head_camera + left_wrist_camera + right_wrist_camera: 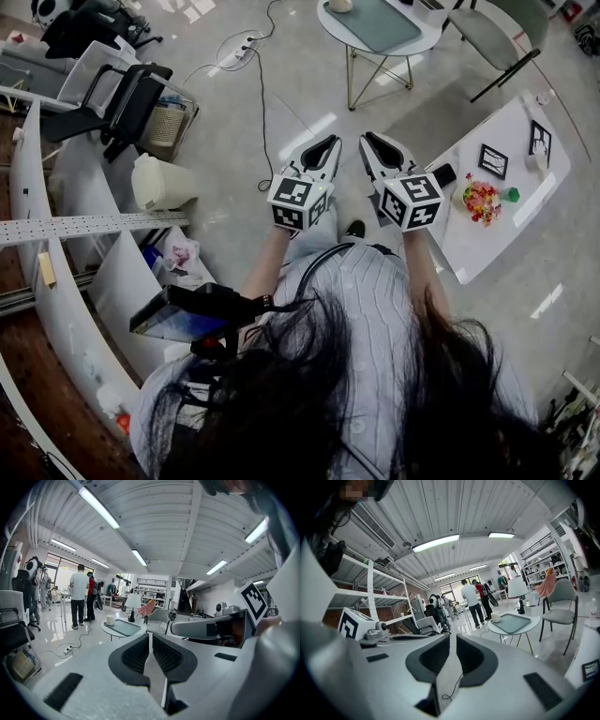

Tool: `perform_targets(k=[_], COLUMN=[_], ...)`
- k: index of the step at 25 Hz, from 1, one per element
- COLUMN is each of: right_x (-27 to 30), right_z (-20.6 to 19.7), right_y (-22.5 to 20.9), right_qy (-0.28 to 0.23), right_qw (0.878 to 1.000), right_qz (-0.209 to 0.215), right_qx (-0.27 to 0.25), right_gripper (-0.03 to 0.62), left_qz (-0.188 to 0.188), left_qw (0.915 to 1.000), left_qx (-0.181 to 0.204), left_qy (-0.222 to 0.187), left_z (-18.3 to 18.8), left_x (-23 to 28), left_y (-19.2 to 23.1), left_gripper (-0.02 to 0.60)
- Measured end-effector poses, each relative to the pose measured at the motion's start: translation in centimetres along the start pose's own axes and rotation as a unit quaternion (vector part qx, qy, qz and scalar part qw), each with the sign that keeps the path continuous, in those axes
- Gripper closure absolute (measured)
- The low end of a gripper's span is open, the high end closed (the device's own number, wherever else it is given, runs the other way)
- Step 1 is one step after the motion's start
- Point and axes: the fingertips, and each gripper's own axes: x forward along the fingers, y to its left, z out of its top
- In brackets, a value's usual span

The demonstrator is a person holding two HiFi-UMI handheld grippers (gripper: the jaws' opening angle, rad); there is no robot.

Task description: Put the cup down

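The left gripper (pixel 150 635) has its jaws drawn together at the tips, with nothing between the ribbed pads. The right gripper (pixel 452 637) is likewise closed and empty, only bare floor and a loose cable (pixel 457 681) showing past its tips. In the head view the two grippers are held side by side at about waist height over the pale floor, close to each other but not touching, each with its marker cube toward the person.

The cup (pixel 495 618), white, is in neither gripper. It stands upright on a round table (pixel 505 633) well ahead of both, at the table's left edge as the right gripper view shows it, just beside a shallow teal tray (pixel 510 622). The tray looks bare inside; what is in the cup cannot be told from here. A lamp (pixel 517 589) with a white shade stands toward the table's far side.

Left of the grippers in the head view, a white lidded bin (pixel 159 183) sits on the floor with its contents hidden. Behind it, a woven basket (pixel 171 127) stands close against a black office chair (pixel 122 103), and what it holds cannot be made out.

To the right, a white rectangular table (pixel 487 239) carries a bunch of bright flowers (pixel 481 200), a small green block (pixel 511 194) just beside them, and two dark-framed pictures (pixel 493 160).
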Motion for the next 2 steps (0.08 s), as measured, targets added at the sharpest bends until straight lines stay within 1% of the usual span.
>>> perform_targets(k=[2], right_x=[0.07], right_z=[-0.06], right_y=[-0.24], right_qy=[0.001], right_qw=[1.0], right_qz=[0.0], right_qx=[0.0], right_gripper=[0.53], left_qz=[0.0], left_qw=[1.0], left_qx=[0.001], left_qy=[0.001], left_z=[-0.1], left_x=[0.24], left_y=[0.02], left_gripper=[0.548])
